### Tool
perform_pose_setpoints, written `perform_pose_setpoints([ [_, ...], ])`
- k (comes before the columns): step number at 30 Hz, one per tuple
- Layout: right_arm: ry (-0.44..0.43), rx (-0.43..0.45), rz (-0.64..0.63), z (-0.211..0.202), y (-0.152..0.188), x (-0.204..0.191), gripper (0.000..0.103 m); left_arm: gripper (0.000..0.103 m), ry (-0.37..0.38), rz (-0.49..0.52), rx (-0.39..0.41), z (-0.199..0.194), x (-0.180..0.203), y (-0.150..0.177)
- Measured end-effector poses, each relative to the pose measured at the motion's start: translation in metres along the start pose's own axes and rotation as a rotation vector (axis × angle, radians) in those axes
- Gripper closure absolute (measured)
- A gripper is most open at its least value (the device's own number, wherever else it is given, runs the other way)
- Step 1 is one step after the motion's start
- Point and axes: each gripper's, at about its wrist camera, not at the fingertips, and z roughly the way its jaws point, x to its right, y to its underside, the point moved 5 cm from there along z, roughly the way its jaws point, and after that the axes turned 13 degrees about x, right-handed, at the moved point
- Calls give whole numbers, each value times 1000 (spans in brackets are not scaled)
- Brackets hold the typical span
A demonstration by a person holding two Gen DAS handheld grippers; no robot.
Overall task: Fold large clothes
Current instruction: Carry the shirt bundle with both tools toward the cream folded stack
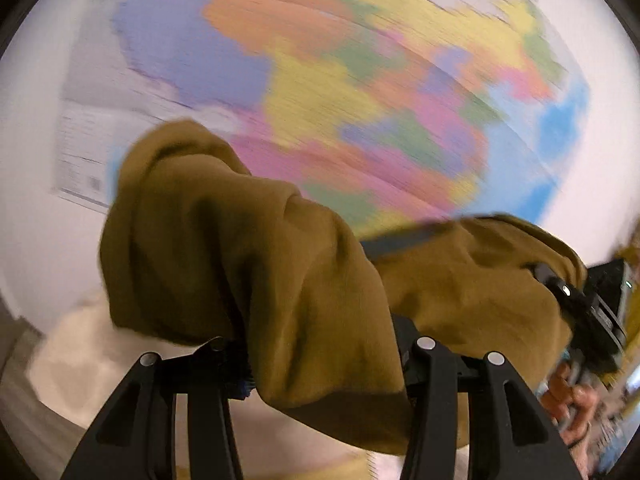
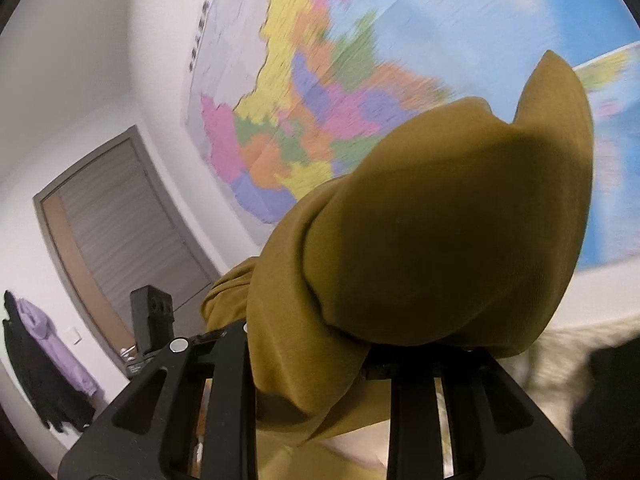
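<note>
1. Hanging in the air between the two tools, the mustard-brown garment [image 1: 248, 264] is bunched and draped over both sets of fingers, lifted clear of any surface, with the wall behind it.
2. The left gripper [image 1: 320, 364] has its jaws pinching a thick wad of the cloth; fabric spills over and below them.
3. The right gripper [image 2: 316, 344] likewise has its jaws pressed onto a gathered fold of the same garment, which balloons up in front of the lens.
4. As a judgement, the folding is at an early stage: the cloth is crumpled, no flat, squared fold shows, and it appears to be held up for spreading or shaking out. Laying it flat and making the folds all seem left to do.
5. Below, a pale cream surface [image 1: 80, 360] looks like the place to lay it, though blur makes it hard to tell.
6. Around: a large coloured wall map [image 2: 304, 92], a grey door [image 2: 120, 232], a lilac and dark garment hanging [image 2: 52, 344] by the wall.
7. Nothing visibly blocks the way; the bunched cloth itself hides most of what lies ahead.
</note>
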Motion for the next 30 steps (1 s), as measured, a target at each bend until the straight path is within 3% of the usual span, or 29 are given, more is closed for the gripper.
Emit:
perform_pose_setpoints([
  [6, -92, -7, 31, 83, 16, -24, 79, 58, -111, -31, 109, 12, -80, -47],
  [10, -171, -34, -37, 98, 56, -35, 79, 58, -136, -77, 200, 7, -123, -42],
  [12, -160, -120, -20, 106, 95, -23, 78, 57, -182, -67, 170, 12, -146, -20],
  [15, -89, -344, 84, 112, 176, 19, 74, 56, -288, -130, -20, 35, -205, 60],
  [17, -37, -473, 181, 103, 225, 49, 68, 46, -322, -165, -97, 41, -226, 97],
  [18, -41, -487, 224, 98, 234, 56, 66, 44, -312, -188, -106, 40, -231, 106],
  [21, -46, -467, 289, 78, 230, 66, 52, 40, -307, -199, -115, 32, -232, 108],
  [23, -27, -432, 282, 61, 215, 68, 22, 39, -308, -210, -133, 32, -235, 106],
  [28, 65, -371, 334, 36, 190, 90, 21, 37, -323, -185, -146, 38, -229, 108],
  [30, 80, -357, 374, 31, 186, 101, 36, 33, -350, -160, -164, 37, -226, 109],
])
